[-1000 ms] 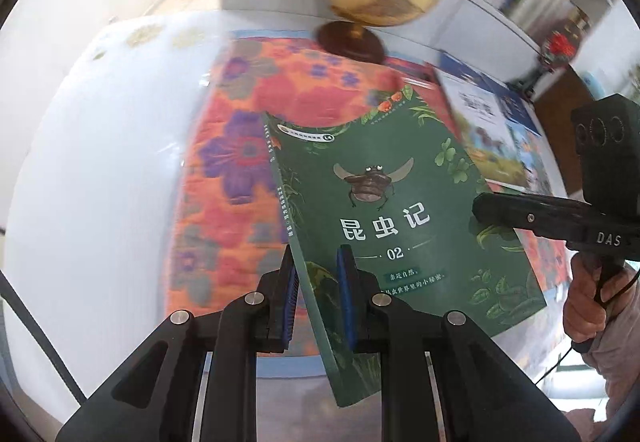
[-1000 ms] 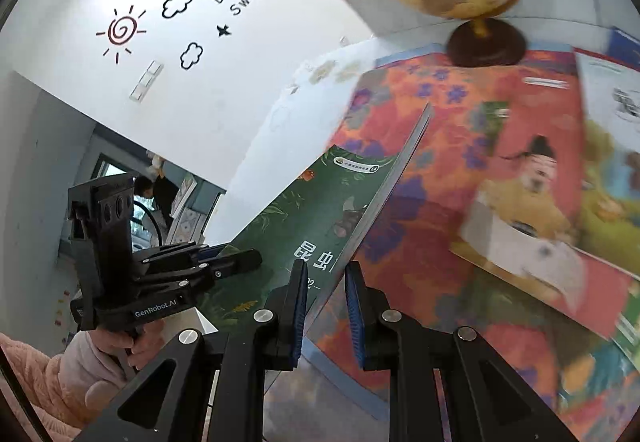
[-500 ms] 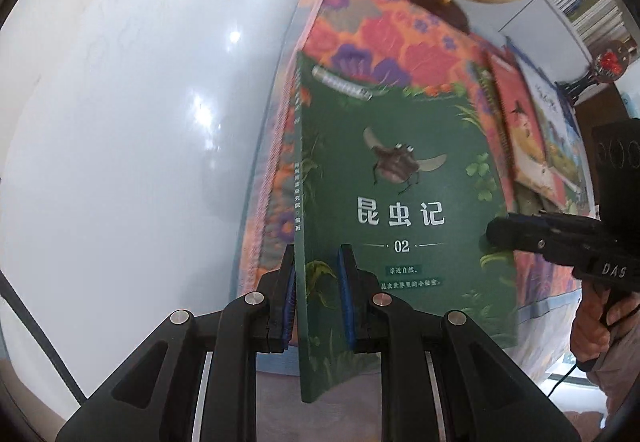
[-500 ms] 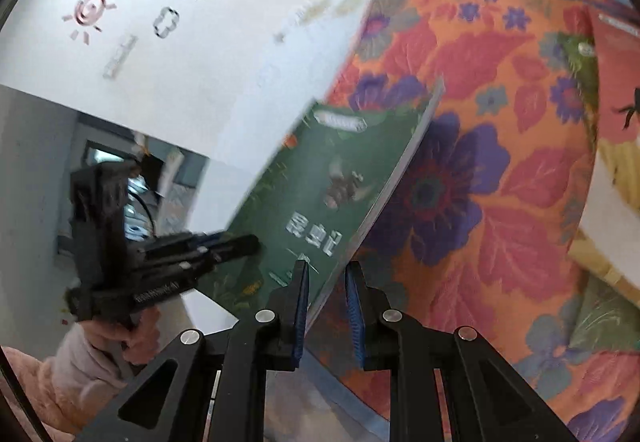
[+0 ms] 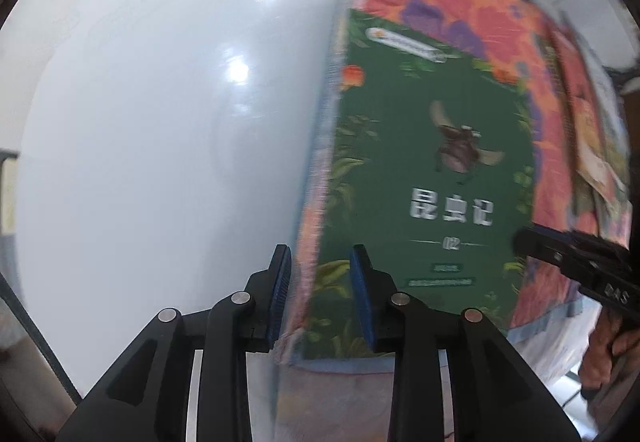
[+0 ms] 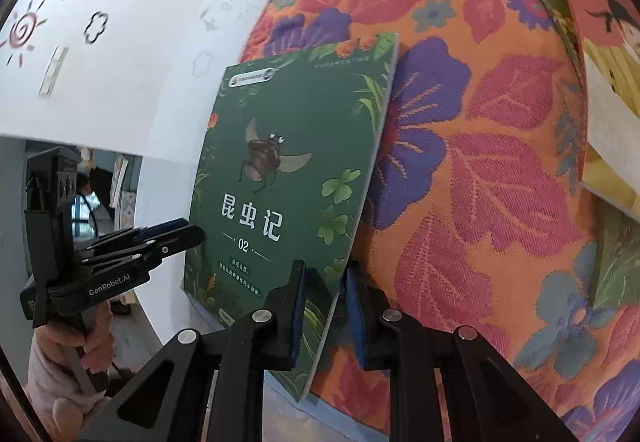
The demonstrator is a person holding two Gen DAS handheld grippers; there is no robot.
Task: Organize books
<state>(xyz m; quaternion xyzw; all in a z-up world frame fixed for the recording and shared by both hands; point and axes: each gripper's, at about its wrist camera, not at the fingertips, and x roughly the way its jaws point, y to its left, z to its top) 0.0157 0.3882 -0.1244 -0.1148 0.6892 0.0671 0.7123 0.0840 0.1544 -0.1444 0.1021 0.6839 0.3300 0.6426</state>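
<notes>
green book (image 6: pixel 288 178) | step: laying it on floral cloth (image 6: pixel 480 162) at table's left edge | left gripper (image 5: pixel 318 294) jaws just parted, book edge loose between | right gripper (image 6: pixel 322 310) clamps near corner | next: right lets go

Book (image 6: pixel 288 170) on cloth (image 6: pixel 480 170)

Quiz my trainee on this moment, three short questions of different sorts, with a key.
1. Multiple choice: what is drawn on the cover of the green book? A) a flying beetle B) a cat C) a ship
2. True or false: the right claw is closed on the green book's edge.
3. Fill in: the orange cloth beside the book bears a ___ pattern.

Key: 1 A. 2 True, its pads sit either side of the near corner. 3 Floral.
</notes>
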